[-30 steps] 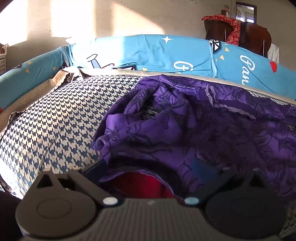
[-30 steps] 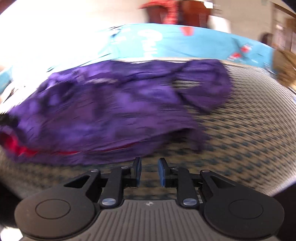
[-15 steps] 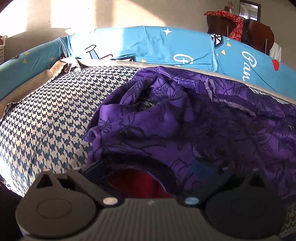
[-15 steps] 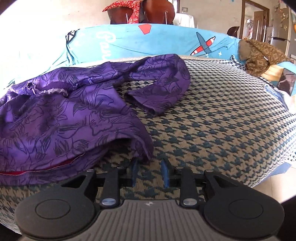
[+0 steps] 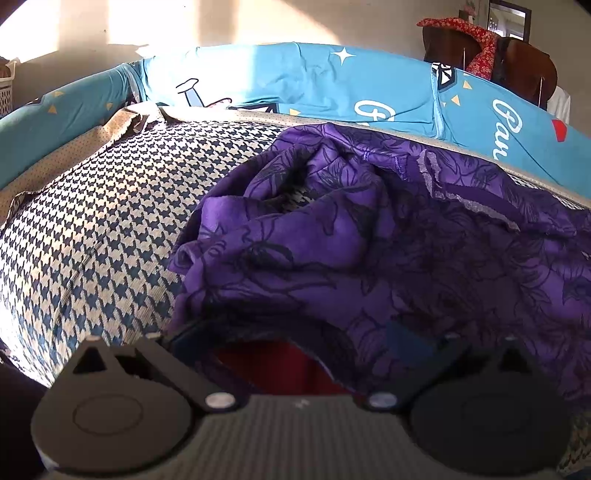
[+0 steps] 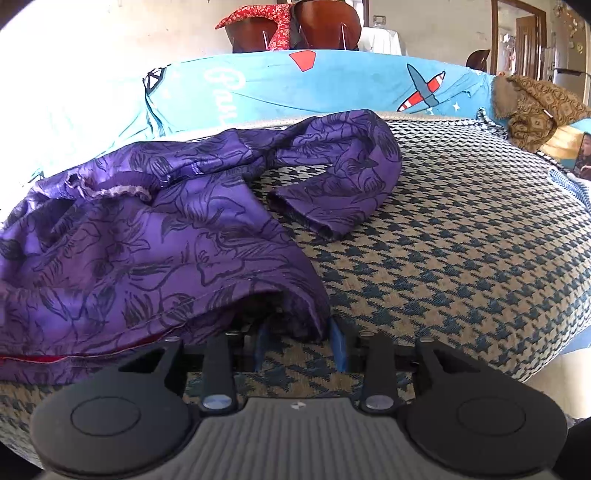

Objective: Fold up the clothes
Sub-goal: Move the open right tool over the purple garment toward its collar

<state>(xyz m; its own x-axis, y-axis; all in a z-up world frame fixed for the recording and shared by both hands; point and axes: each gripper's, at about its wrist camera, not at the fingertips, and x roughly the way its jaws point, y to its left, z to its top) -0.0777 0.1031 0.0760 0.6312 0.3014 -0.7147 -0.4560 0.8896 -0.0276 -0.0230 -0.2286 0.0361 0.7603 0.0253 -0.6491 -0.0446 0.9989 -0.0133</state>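
Observation:
A crumpled purple garment [image 5: 388, 236] with a dark flower print and red lining lies on a houndstooth-covered bed [image 5: 96, 229]. My left gripper [image 5: 291, 339] is open wide at the garment's near hem, and the cloth drapes over both fingertips. In the right wrist view the same garment [image 6: 147, 236] fills the left side, with one sleeve [image 6: 343, 184] curled to the right. My right gripper [image 6: 299, 341] is open, its blue-padded fingers straddling the garment's near right corner.
Blue cartoon-print cushions [image 5: 332, 85] line the far side of the bed [image 6: 461, 258]. A brown patterned cloth [image 6: 532, 107] lies at the far right. Wooden chairs with a red cloth [image 6: 291, 26] stand behind. The bed edge drops off at the right.
My right gripper moved in toward the garment's corner and opened wider, so its fingers now straddle the hem. My left gripper crept slightly forward under the hem.

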